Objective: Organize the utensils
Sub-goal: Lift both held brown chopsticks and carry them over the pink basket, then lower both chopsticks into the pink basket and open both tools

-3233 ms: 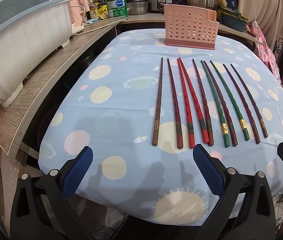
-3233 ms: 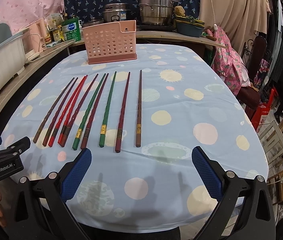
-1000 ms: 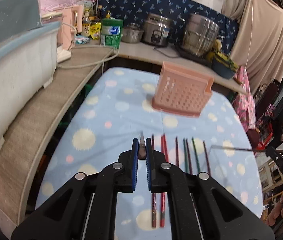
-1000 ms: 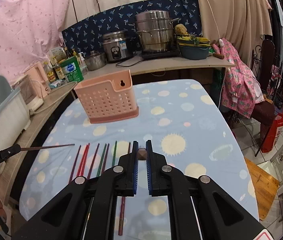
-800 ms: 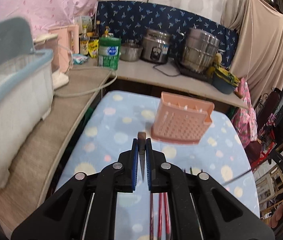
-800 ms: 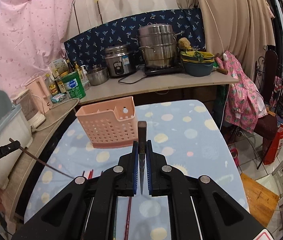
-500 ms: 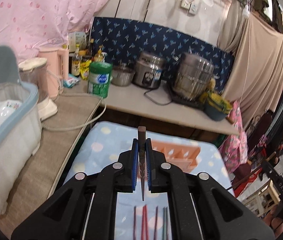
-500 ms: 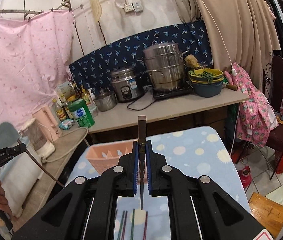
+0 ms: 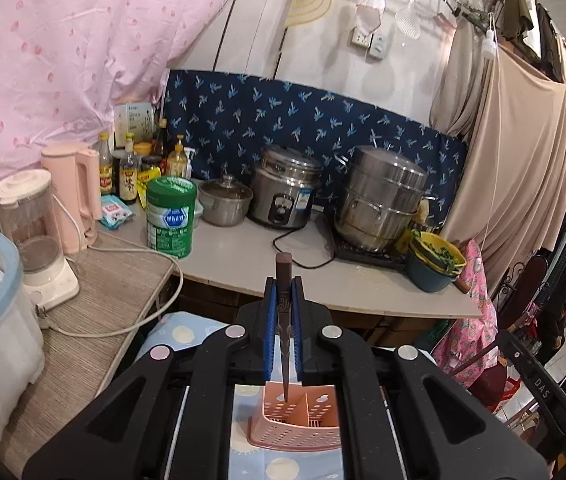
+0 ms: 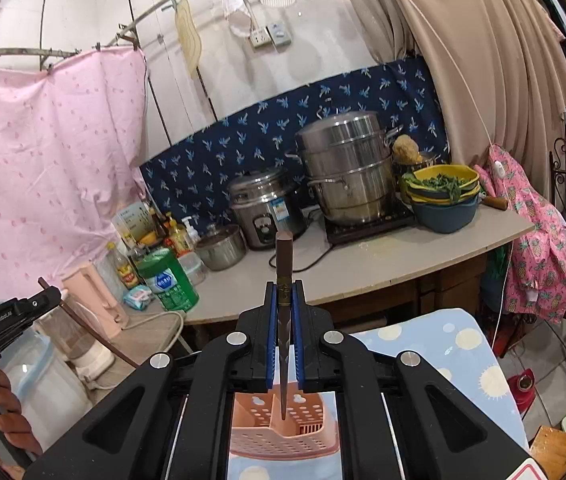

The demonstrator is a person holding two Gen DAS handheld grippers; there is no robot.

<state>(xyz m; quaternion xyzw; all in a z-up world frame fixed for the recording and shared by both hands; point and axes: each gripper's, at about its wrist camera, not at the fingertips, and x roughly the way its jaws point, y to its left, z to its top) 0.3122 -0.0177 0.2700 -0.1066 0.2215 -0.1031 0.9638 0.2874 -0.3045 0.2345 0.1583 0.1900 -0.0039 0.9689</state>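
In your left wrist view, your left gripper pinched a dark brown chopstick upright, its tip over the pink slotted utensil holder on the spotted tablecloth. In your right wrist view, your right gripper clamped another brown chopstick above that holder; your left tool read "GenRobot.AI".

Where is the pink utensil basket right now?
In both wrist views the pink utensil basket sits at the bottom centre, on the spotted tablecloth directly beneath each gripper's held chopstick, in front of the kitchen counter.
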